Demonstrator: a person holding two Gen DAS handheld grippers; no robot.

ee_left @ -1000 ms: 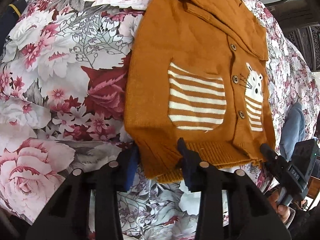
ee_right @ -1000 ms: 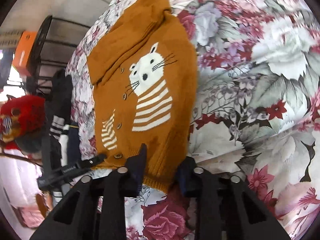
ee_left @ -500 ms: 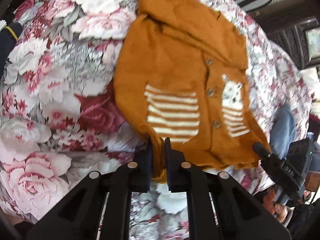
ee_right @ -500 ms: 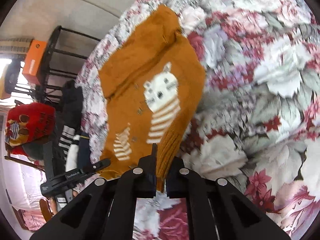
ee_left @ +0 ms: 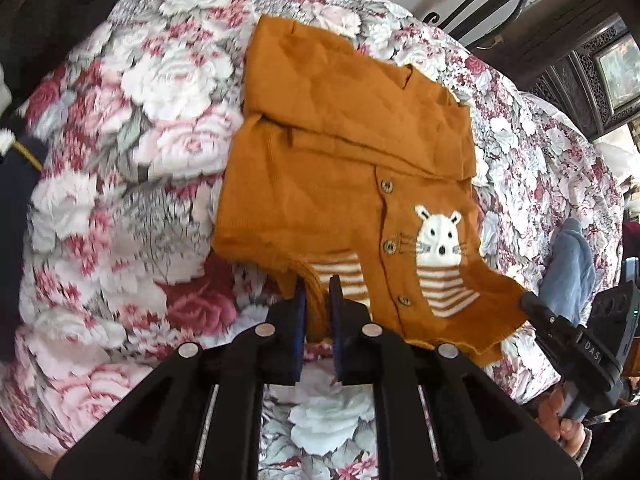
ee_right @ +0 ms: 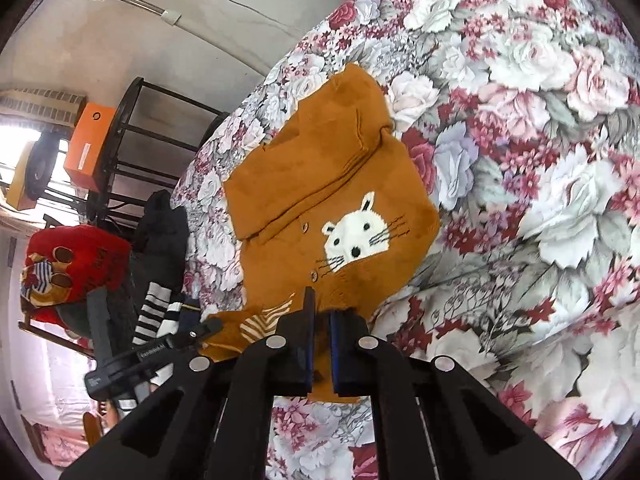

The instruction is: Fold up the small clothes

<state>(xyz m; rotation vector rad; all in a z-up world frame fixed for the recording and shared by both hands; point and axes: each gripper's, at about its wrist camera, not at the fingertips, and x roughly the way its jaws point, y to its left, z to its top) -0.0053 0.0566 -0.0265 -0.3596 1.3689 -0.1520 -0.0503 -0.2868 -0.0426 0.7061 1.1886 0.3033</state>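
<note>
A small orange knitted cardigan [ee_left: 320,184] with a white cat face, striped pockets and buttons lies on a flowered bedspread [ee_left: 132,208], its sleeves folded across the chest. My left gripper [ee_left: 318,292] is shut on the hem's left corner, lifted off the bed. The right gripper [ee_right: 321,312] is shut on the hem's other corner of the same cardigan [ee_right: 332,200], also raised. Each view shows the other gripper from the side: the right one [ee_left: 532,304], the left one [ee_right: 212,326].
Flowered bedspread [ee_right: 540,160] stretches all round the cardigan. Dark and striped clothes [ee_right: 160,264] lie piled at the bed's edge beside a red plush toy [ee_right: 68,264] and a black metal rack [ee_right: 132,140]. A blue garment [ee_left: 568,268] lies at the right edge. A hand [ee_left: 568,428] holds the right gripper.
Both grippers went from open astride the hem to shut on it, then rose, lifting the cardigan's bottom edge off the bed so that the lower part bunches up.
</note>
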